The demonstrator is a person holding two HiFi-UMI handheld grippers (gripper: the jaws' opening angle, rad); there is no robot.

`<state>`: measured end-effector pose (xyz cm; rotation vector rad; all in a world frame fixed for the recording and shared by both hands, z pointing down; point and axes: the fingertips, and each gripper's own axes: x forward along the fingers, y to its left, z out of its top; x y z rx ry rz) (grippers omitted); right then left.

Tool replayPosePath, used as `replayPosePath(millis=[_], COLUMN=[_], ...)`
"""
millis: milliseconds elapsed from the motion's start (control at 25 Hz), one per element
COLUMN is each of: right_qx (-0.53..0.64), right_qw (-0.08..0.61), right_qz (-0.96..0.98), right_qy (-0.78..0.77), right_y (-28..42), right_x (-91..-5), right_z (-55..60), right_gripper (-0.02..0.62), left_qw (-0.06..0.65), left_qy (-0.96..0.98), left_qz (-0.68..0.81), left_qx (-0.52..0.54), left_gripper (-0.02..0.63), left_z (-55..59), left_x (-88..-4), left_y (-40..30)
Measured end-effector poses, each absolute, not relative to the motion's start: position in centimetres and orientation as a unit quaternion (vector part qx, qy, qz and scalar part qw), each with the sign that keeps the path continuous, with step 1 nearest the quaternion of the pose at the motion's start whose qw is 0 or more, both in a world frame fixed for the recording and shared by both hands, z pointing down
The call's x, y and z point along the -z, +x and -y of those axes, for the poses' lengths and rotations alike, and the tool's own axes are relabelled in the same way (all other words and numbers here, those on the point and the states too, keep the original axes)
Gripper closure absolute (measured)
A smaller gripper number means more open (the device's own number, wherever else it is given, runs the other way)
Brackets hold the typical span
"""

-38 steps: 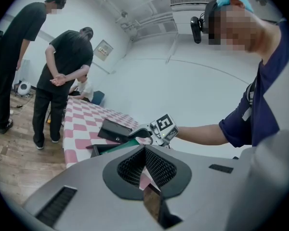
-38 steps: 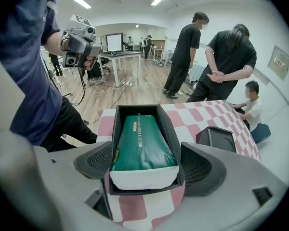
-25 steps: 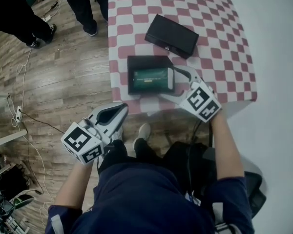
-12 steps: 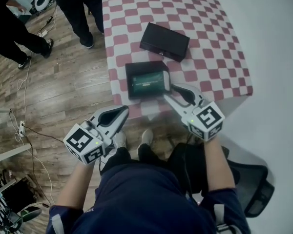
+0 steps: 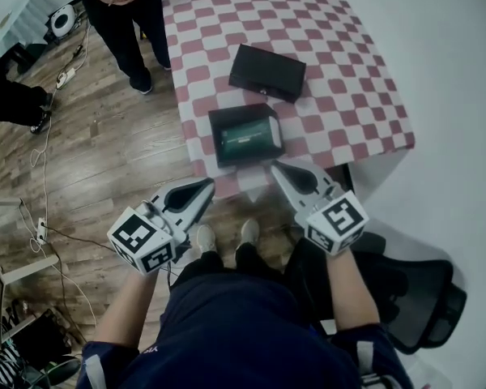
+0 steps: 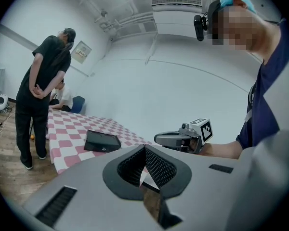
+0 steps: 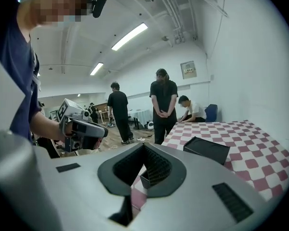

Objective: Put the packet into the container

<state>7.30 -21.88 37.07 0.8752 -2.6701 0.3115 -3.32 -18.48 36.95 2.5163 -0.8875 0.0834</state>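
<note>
The green packet (image 5: 249, 137) lies inside the open black container (image 5: 217, 126), near the front edge of the checkered table (image 5: 348, 96). A black lid (image 5: 267, 72) rests further back on the cloth and also shows in both gripper views (image 6: 102, 141) (image 7: 206, 149). My right gripper (image 5: 277, 168) hovers just off the table's front edge, a short way from the container, shut with nothing in it. My left gripper (image 5: 207, 185) hangs lower left over the floor, shut and empty. Each gripper sees the other: the right gripper (image 6: 180, 139), the left gripper (image 7: 83, 129).
A person in black (image 5: 121, 10) stands at the table's left side, seen also as a person (image 7: 163, 109) with others behind. Cables (image 5: 44, 177) trail across the wooden floor. A black chair (image 5: 425, 298) sits at my right.
My right gripper has drawn back from the container toward me and its jaws have gone from wide open to shut. The packet stays in the container. The left gripper barely moved.
</note>
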Motion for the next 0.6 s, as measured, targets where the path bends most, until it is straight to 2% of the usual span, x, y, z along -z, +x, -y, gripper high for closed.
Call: replayPosePath(millis=[600], right_qx=[-0.145], right_qw=[0.137], right_qz=[0.924], right_qy=[0.327], right_y=[6.0], right_x=[-37.3], right_z=[17.4], right_gripper=[0.58], left_qw=[0.229], left_qy=[0.924], left_qz=[0.306], left_qx=[-0.031], left_gripper=[0.581], left_z=[15.7], left_x=[-36.4], left_y=[-4.1])
